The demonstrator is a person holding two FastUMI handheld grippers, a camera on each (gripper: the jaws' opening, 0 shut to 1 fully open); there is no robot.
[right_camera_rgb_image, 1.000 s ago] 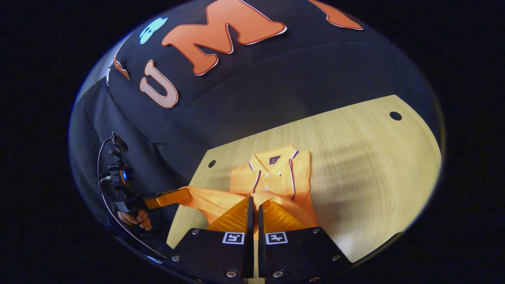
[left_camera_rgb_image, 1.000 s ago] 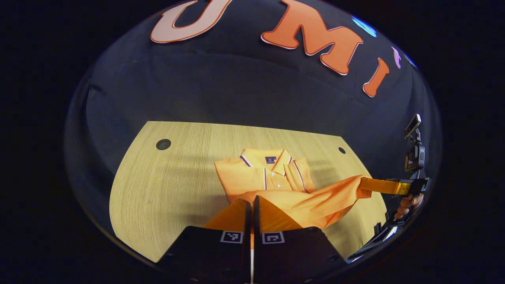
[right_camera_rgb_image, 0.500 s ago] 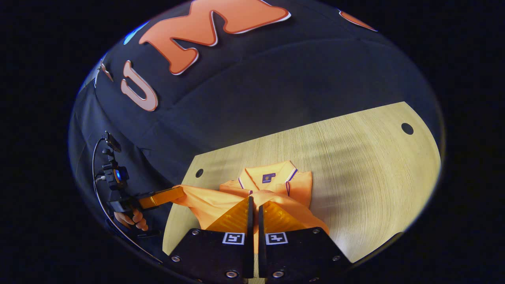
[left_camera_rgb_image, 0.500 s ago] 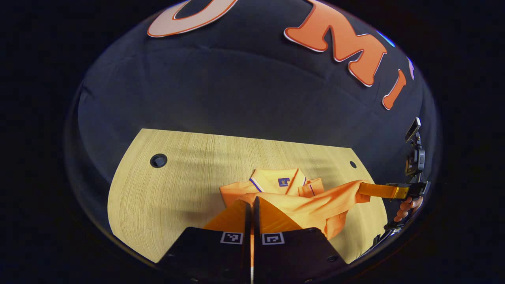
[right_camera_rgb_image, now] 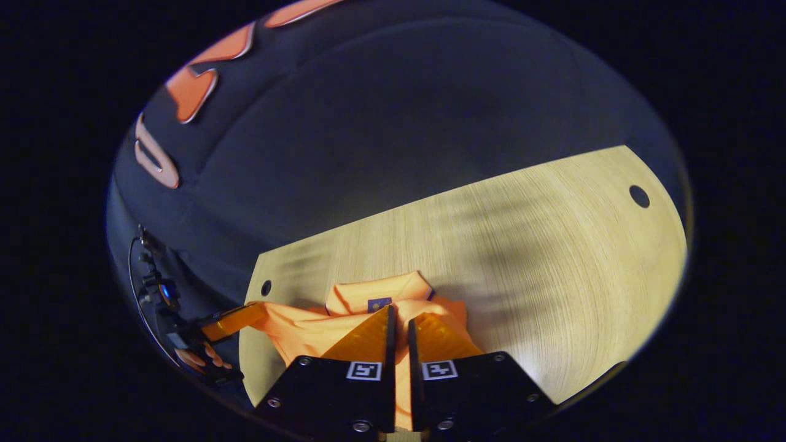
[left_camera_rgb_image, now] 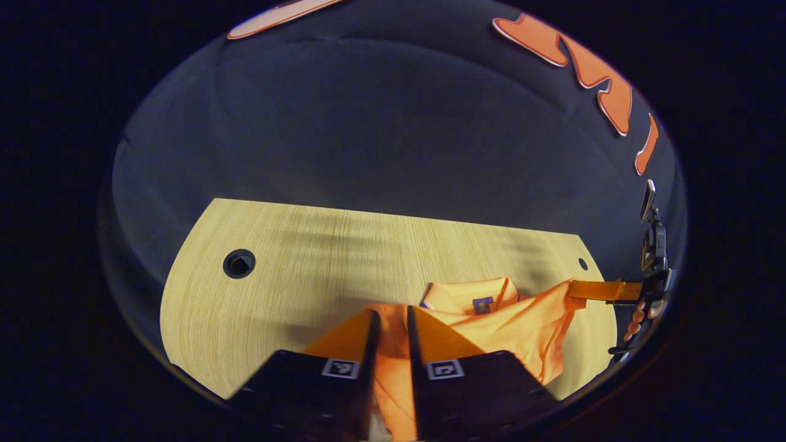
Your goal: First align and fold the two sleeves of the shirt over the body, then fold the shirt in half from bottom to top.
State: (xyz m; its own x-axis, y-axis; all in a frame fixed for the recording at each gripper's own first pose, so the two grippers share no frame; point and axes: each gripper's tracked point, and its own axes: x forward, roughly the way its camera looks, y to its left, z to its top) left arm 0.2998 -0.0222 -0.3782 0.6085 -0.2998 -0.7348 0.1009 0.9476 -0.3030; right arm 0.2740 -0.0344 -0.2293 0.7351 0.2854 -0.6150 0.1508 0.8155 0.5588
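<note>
An orange polo shirt [left_camera_rgb_image: 497, 322] lies on the wooden table [left_camera_rgb_image: 307, 258], its lower half lifted and drawn up over the body to the collar [left_camera_rgb_image: 470, 293]. My left gripper [left_camera_rgb_image: 390, 319] holds its fingers a little apart, with the hem's cloth still running between them. In the right gripper view it is at the far left [right_camera_rgb_image: 259, 310], at the shirt's [right_camera_rgb_image: 307, 325] corner. My right gripper [right_camera_rgb_image: 401, 314] is shut on the hem's other end, just below the collar [right_camera_rgb_image: 381, 290]. The left gripper view shows it at the far right [left_camera_rgb_image: 574, 288], pinching that corner.
The table [right_camera_rgb_image: 522, 233] has round cable holes at its back corners [left_camera_rgb_image: 239, 263] [left_camera_rgb_image: 582, 264] [right_camera_rgb_image: 639, 196]. Bare wood stretches left of the shirt in the left gripper view. A hand [left_camera_rgb_image: 635, 319] grips the right tool's handle. The black cloth wall stands behind.
Both grippers carried the hem forward over the shirt's body until only the collar shows. The left gripper's fingers have parted noticeably; the right's have stayed close together.
</note>
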